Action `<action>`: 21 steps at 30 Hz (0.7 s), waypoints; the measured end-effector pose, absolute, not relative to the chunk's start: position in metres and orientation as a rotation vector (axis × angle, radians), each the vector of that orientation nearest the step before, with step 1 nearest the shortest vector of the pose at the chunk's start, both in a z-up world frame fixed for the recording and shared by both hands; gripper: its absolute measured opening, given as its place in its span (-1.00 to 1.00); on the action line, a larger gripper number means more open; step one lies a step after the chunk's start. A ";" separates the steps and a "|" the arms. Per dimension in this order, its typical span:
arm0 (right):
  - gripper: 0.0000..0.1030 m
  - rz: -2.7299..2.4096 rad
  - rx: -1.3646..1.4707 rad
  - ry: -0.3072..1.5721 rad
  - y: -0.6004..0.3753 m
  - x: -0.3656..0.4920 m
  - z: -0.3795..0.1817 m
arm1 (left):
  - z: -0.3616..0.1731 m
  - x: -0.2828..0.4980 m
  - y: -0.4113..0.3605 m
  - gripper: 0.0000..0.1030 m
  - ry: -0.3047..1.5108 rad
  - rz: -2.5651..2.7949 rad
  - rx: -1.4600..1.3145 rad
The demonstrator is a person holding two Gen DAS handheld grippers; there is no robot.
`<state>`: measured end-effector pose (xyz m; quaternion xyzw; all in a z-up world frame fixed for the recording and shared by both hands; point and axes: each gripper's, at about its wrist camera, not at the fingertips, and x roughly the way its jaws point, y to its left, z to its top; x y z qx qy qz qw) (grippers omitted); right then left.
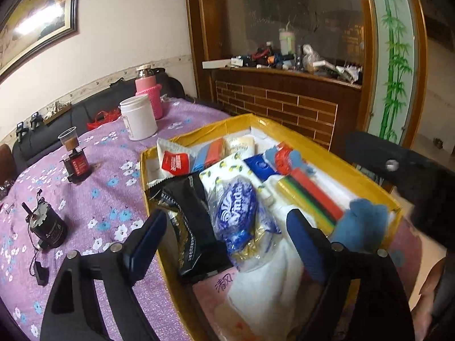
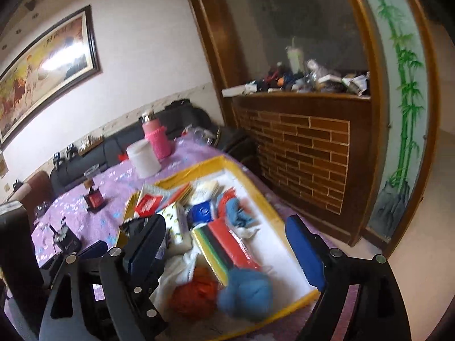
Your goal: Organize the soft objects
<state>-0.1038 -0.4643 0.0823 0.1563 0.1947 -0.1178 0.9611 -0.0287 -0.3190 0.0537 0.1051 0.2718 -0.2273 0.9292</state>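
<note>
Both my claws spread wide, gripping nothing: left claw (image 1: 227,238) over the yellow box (image 1: 199,130), blue yarn ball (image 2: 246,294) at 6 o'clock under right claw (image 2: 227,244).

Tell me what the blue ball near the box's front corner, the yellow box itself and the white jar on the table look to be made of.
Blue ball: probably yarn or felted wool; fuzzy matte surface, soft outline, though blurred.
Yellow box: likely cardboard wrapped in glossy tape or film; thin walls, with shiny creases along the rim.
White jar: looks like opaque plastic; smooth, with a faint sheen.
</note>
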 end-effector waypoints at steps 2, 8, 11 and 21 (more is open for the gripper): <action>0.81 -0.248 0.320 0.383 -0.466 -0.113 0.086 | 0.057 -0.030 -0.317 0.71 0.559 -0.451 0.215; 0.88 -0.275 0.327 0.379 -0.468 -0.129 0.087 | 0.072 -0.043 -0.303 0.76 0.582 -0.448 0.206; 0.91 -0.272 0.340 0.402 -0.465 -0.131 0.083 | 0.077 -0.057 -0.295 0.82 0.573 -0.448 0.231; 0.91 -0.256 0.328 0.432 -0.442 -0.131 0.078 | 0.060 -0.080 -0.251 0.95 0.619 -0.436 0.240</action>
